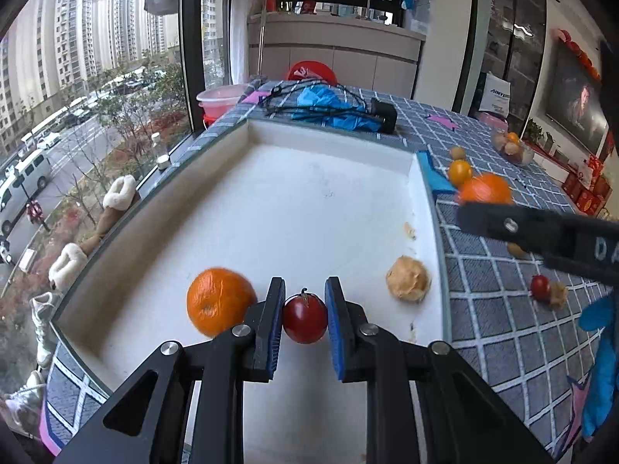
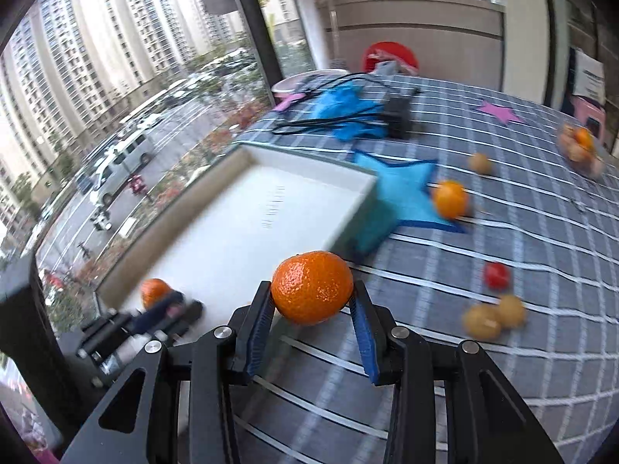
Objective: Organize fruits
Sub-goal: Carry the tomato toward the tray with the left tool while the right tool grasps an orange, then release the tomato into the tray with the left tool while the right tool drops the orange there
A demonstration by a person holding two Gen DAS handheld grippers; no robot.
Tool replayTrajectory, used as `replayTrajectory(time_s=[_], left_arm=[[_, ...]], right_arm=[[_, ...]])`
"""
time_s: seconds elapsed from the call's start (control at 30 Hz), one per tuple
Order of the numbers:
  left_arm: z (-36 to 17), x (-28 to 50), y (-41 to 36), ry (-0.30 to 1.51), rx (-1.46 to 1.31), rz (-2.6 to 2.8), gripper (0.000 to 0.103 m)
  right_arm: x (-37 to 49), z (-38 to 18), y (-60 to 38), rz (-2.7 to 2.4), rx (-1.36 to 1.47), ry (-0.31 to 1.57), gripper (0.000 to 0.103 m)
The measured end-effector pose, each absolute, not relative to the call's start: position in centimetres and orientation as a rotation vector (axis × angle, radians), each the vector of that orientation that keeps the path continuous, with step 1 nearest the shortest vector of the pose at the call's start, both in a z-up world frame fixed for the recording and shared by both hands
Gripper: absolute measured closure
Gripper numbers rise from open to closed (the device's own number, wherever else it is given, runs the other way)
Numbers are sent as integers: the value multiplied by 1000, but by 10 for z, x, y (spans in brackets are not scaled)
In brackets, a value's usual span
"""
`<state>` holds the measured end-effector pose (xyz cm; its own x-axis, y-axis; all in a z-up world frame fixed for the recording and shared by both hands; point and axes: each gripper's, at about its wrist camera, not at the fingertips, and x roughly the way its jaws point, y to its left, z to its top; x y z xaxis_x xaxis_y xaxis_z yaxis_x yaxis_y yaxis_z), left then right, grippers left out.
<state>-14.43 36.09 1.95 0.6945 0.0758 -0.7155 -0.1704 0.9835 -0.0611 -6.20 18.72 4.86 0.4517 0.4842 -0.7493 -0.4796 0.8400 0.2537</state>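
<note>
Left gripper (image 1: pixel 305 315): your jaws are clenched on a red tomato (image 1: pixel 305 319), held over the white tray (image 1: pixel 309 208).
Right gripper (image 2: pixel 312 301): you grip an orange (image 2: pixel 312 288) above the checked tablecloth (image 2: pixel 503 232), beside the tray's corner.
Tray: a second orange (image 1: pixel 218 301) and a tan fruit (image 1: pixel 408 284) lie inside.

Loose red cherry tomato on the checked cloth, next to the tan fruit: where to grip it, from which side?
Grip the red cherry tomato across its round middle, coming from above. The tan fruits sit close on its near side, so set the fingers on the two sides away from them; the checked cloth is bare there.
</note>
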Motion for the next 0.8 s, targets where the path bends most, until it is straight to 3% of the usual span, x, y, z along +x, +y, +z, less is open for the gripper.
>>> replayTrajectory(time_s=[0.43,0.5,0.53,0.57,0.63,0.67,0.73,0.8], left_arm=[[11,-153,352,786,-88,115,78],[12,-153,354,785,-98,115,74],[12,-153,355,783,-98,125,59],[12,-153,355,783,-101,127,41],[16,-155,358,765,-112,135,23],[18,-157,358,746,-111,146,21],[22,-160,357,724,-90,165,21],[23,-161,355,723,-71,177,21]], right_arm=[[-60,29,230,649,-94,977,62],[-59,28,231,654,-97,985,61],[-59,29,232,656,-98,982,60],[-59,30,231,663,-92,977,51],[-58,36,227,681,-64,958,27],[-59,42,224,683,-46,938,12],[-62,52,219,665,-31,897,5],[-67,65,206,651,1,853,5]])
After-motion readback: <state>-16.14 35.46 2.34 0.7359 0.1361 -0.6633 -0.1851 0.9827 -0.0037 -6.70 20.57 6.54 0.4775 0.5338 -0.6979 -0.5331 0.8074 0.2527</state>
